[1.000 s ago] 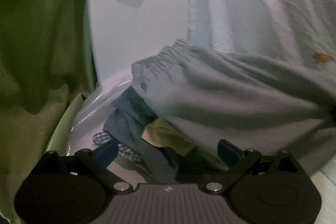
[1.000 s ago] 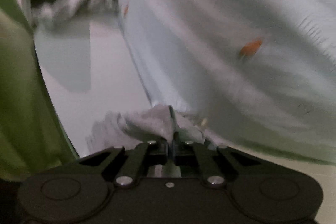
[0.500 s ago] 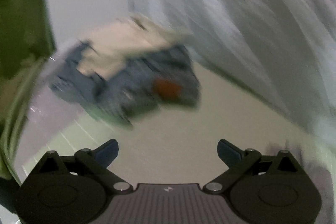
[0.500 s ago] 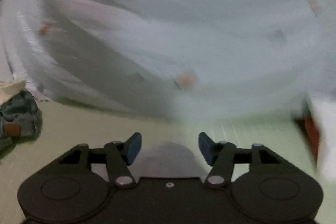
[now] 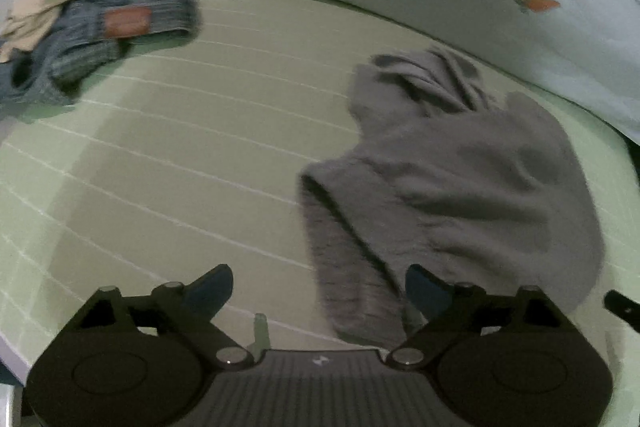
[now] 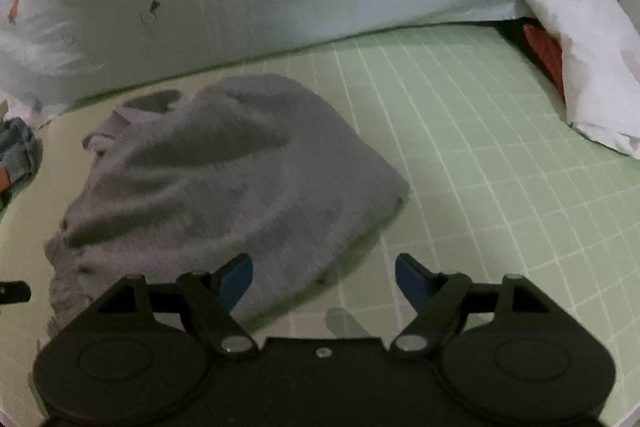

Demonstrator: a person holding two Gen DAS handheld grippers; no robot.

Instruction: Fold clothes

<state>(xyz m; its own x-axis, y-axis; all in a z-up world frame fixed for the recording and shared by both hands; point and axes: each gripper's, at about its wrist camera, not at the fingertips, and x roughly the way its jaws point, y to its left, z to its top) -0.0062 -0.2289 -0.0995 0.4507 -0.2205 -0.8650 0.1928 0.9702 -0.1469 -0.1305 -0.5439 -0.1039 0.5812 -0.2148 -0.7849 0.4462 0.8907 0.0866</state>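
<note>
Both your grippers, left gripper (image 5: 318, 291) and right gripper (image 6: 324, 277), stand jaws apart, empty, the right's just widening, over the grey garment (image 6: 224, 179) crumpled on the green mat (image 6: 480, 155). Only your left view shows a blurred, perhaps denim, pile (image 5: 116, 23); only your right, a white pillow (image 6: 588, 67).

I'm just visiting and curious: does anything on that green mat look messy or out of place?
Yes. The grey garment lies crumpled on the green mat, and the heap of jeans and beige cloth at the mat's edge is unfolded.
</note>
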